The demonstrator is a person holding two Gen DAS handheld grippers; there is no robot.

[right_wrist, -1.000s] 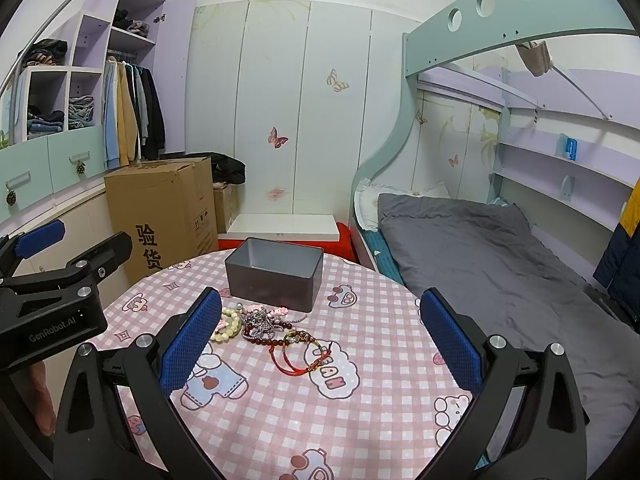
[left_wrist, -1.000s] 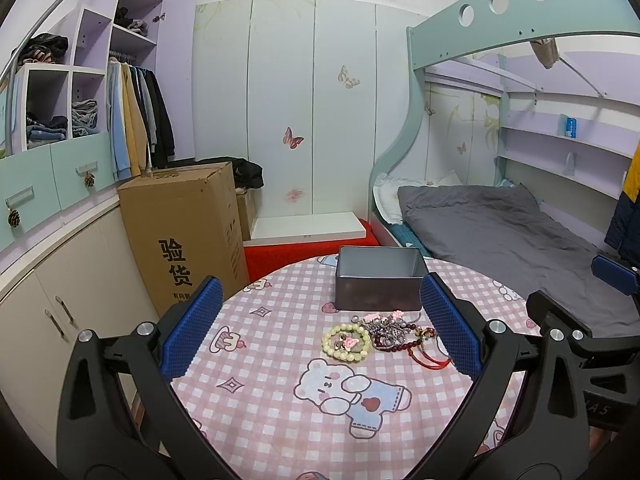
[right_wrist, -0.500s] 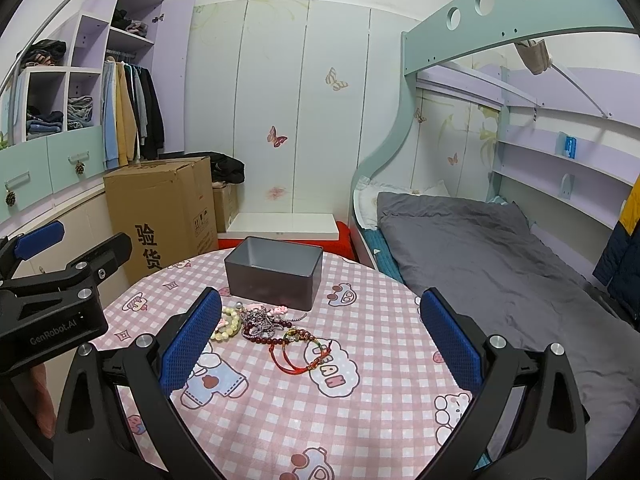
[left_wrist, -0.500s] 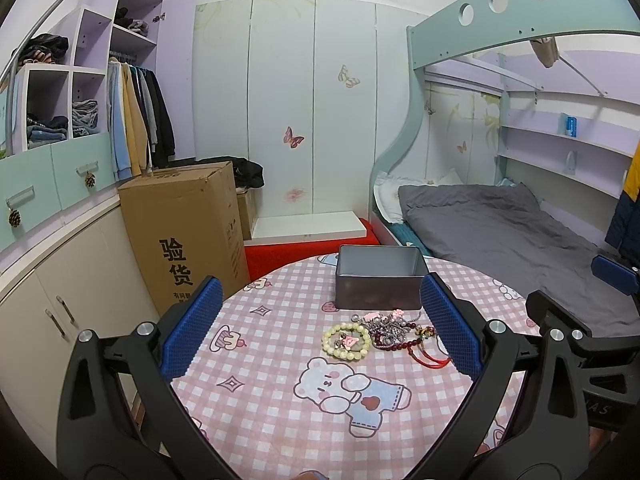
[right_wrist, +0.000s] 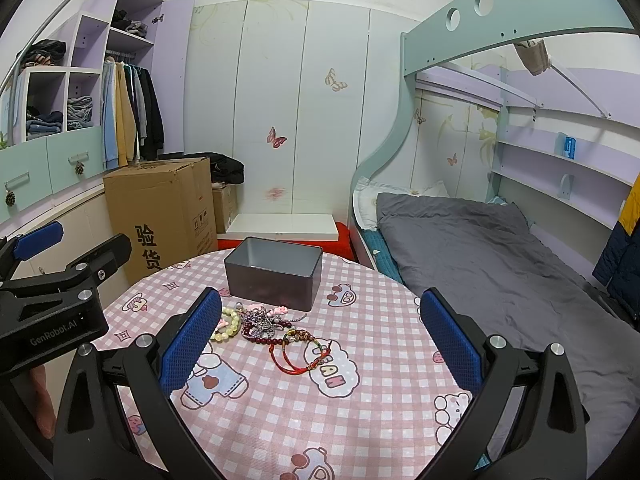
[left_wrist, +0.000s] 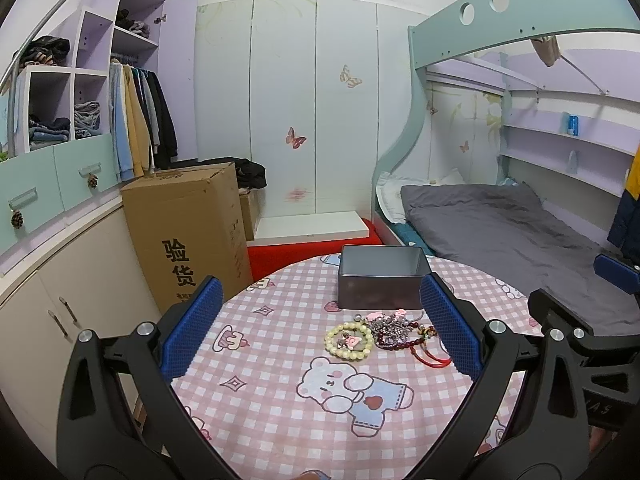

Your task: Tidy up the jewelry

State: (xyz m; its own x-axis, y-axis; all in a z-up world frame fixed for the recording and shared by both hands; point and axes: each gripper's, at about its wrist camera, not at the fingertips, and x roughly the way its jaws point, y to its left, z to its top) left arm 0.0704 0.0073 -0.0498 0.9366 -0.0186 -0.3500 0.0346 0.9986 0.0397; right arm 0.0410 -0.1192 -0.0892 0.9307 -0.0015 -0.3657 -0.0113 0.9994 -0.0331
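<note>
With both the left gripper (left_wrist: 320,332) and right gripper (right_wrist: 320,334) spread empty, lift the red cord (right_wrist: 298,354) first, probably least tangled, into the tin (right_wrist: 274,274).

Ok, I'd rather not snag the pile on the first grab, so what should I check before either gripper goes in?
1. Left gripper open, fingers holding nothing: ok.
2. Right gripper open, fingers holding nothing: ok.
3. Grey tin upright, open-topped, behind the jewelry: ok. Whether it is empty: cannot tell.
4. Pale bead bracelet lying flat at the pile's left edge, easy to single out: ok.
5. Dark red bead strand, silver chain and red cord bracelet separate from one another: not ok, they overlap in a tangle.
6. Checked tablecloth flat around the pile: ok.
</note>
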